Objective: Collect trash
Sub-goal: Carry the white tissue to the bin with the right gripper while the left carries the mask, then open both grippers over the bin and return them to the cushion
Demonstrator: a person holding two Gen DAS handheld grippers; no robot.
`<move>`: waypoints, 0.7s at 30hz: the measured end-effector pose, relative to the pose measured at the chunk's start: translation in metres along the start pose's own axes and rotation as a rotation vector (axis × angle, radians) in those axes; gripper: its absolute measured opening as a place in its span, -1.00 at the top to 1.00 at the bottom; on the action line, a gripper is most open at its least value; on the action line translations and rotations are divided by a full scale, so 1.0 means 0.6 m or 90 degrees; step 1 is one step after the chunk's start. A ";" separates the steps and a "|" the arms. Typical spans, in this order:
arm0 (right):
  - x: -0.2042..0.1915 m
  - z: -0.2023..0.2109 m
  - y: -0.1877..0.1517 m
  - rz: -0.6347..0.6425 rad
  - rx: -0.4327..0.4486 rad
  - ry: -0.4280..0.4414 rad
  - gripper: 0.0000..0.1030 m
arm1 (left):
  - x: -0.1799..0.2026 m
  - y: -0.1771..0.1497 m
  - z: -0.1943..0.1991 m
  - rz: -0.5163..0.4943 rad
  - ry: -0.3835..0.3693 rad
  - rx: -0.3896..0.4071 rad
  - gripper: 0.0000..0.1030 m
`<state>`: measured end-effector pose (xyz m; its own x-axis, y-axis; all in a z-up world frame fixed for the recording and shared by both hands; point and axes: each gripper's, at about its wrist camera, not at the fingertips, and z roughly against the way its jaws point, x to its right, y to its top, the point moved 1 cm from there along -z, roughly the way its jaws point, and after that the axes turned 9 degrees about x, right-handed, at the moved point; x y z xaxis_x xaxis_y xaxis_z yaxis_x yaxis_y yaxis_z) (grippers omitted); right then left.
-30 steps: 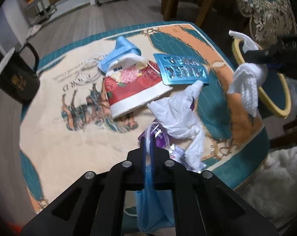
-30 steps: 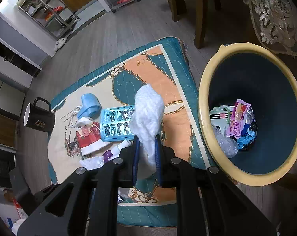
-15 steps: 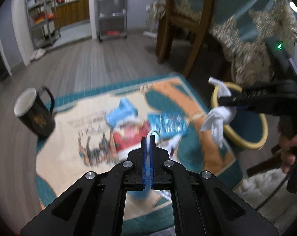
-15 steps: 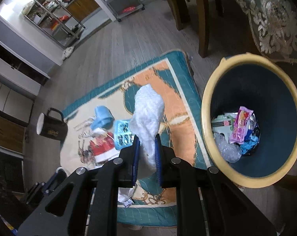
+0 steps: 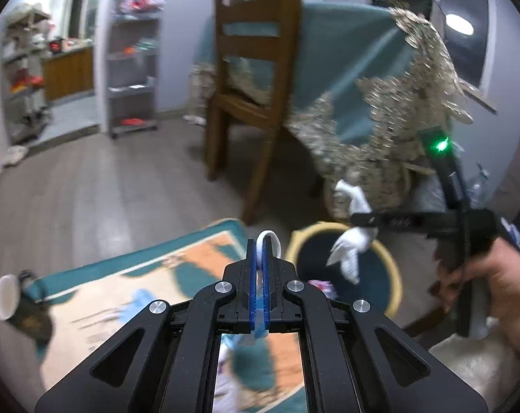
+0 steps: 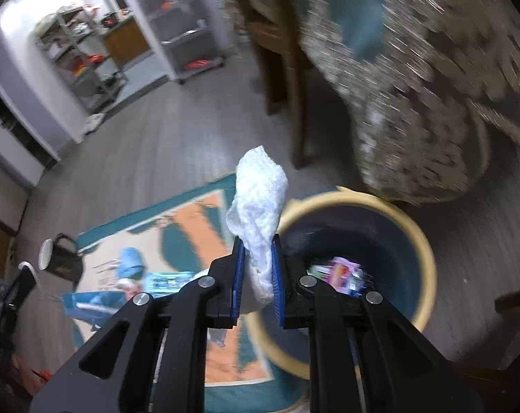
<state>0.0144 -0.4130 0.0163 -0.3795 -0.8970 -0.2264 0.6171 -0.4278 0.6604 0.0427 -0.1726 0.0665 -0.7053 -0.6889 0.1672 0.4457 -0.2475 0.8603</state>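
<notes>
My right gripper is shut on a crumpled white tissue and holds it at the near rim of the yellow-rimmed blue bin, which has wrappers inside. In the left wrist view the same tissue hangs from the right gripper over the bin. My left gripper is shut on a blue face mask; its white ear loop sticks up between the pads. More trash lies blurred on the patterned mat: a blue cup and a blister pack.
A dark mug stands at the mat's left edge; it also shows in the right wrist view. A wooden chair and a table with a fringed teal cloth stand behind the bin. Shelving lines the far wall.
Both grippers have risen and tilted up, so the room fills the views. The right gripper carried the tissue over to the bin's rim. The left one lifted the mask off the mat.
</notes>
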 end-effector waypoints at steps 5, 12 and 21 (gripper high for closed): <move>0.062 -0.030 -0.006 0.000 -0.035 -0.051 0.73 | 0.067 -0.019 -0.092 -0.037 -0.049 -0.041 0.92; 0.111 -0.058 -0.021 0.041 -0.067 -0.129 0.72 | 0.126 -0.036 -0.165 -0.072 -0.093 -0.061 0.92; 0.122 -0.068 -0.028 0.057 -0.070 -0.156 0.21 | 0.121 -0.054 -0.186 -0.062 -0.098 -0.078 -0.27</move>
<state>0.0044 -0.4763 -0.0404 -0.4671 -0.8840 0.0180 0.7219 -0.3694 0.5852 0.0382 -0.2904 -0.0031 -0.8202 -0.5474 0.1664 0.4287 -0.3954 0.8124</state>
